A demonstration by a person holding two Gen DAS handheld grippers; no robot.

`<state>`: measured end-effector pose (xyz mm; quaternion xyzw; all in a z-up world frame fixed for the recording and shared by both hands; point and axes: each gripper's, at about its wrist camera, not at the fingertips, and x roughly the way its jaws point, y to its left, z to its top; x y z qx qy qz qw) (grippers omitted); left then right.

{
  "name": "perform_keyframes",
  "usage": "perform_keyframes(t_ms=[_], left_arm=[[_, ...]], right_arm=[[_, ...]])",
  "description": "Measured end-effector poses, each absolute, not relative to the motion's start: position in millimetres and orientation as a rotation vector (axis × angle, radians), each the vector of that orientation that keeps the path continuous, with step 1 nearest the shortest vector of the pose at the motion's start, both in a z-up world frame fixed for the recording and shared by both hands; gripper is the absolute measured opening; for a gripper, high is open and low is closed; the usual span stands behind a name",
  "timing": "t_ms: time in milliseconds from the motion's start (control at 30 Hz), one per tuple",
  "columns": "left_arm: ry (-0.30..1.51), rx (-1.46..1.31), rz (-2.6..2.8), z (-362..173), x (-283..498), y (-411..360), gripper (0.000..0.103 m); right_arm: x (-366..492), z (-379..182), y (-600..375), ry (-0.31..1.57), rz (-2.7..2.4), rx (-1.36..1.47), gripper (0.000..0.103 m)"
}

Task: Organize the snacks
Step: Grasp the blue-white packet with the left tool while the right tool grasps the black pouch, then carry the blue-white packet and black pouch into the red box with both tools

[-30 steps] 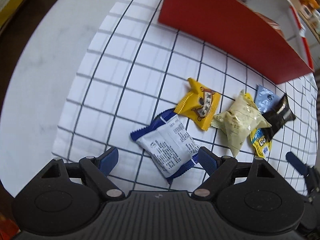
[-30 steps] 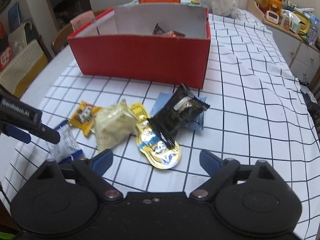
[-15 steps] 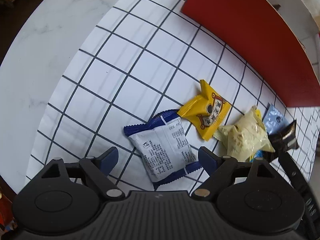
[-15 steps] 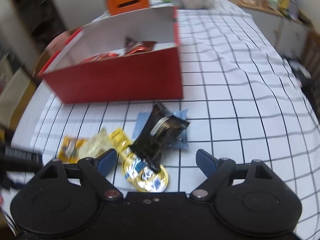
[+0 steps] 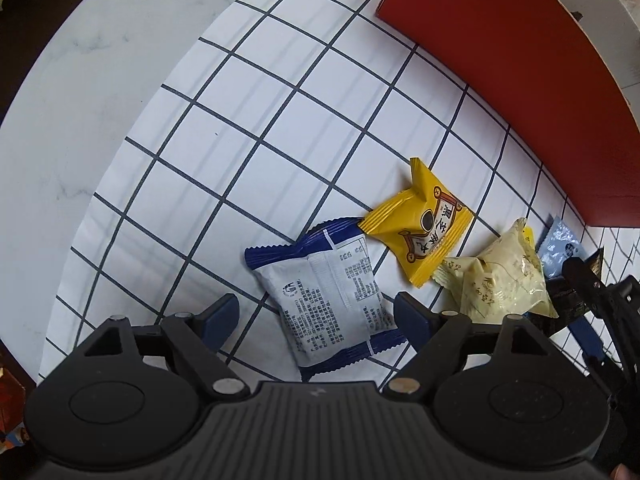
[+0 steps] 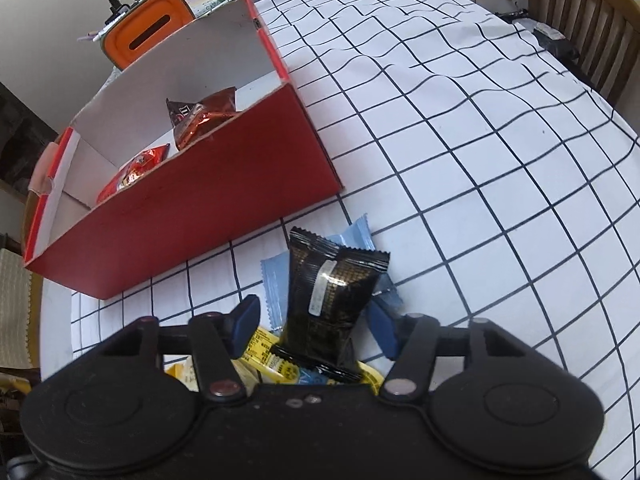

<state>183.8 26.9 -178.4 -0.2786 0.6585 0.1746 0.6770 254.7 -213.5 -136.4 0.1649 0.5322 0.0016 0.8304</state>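
My left gripper (image 5: 316, 316) is open, its jaws on either side of a blue-and-white snack packet (image 5: 328, 292) lying on the checked cloth. A yellow packet (image 5: 420, 228) and a pale cream packet (image 5: 500, 280) lie just right of it. My right gripper (image 6: 314, 320) is open around a black packet (image 6: 332, 296) that rests on a light blue packet (image 6: 276, 280) and a yellow one (image 6: 264, 348). The red box (image 6: 180, 208) stands beyond, with red snack bags (image 6: 196, 116) inside. The box's red wall (image 5: 520, 80) also shows in the left wrist view.
An orange-topped container (image 6: 148, 28) stands behind the box. The checked cloth (image 6: 480, 140) spreads to the right. A wooden chair (image 6: 580, 12) stands at the far right edge. The bare white table edge (image 5: 80, 100) lies left of the cloth.
Both grippers have come lower and closer to the snacks. The right one now straddles the black packet; the left one has closed in on the blue-and-white packet.
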Motion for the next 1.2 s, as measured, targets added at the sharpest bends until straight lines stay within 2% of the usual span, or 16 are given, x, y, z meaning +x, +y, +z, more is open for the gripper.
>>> perform_keyframes(t_ms=[200,367,833,1200], left_arm=[[1.486,-0.553,0.392,-175,186,22,0.065],[1.473,-0.563,0.367,-173,182,30,0.048],[1.43,-0.544,0.324,-168,159,54,0.046],[1.281,-0.409,0.249,-121,155,53,0.046]], right_arm=[[256,-140,-212,1.14,0.008,0.337,0.039],[252,-139,-216,1.127,0.02,0.339,0.035],[225,-123,-222,1.075,0.041,0.351,0.032],[204,-89,-216,1.019,0.12,0.315,0.032]])
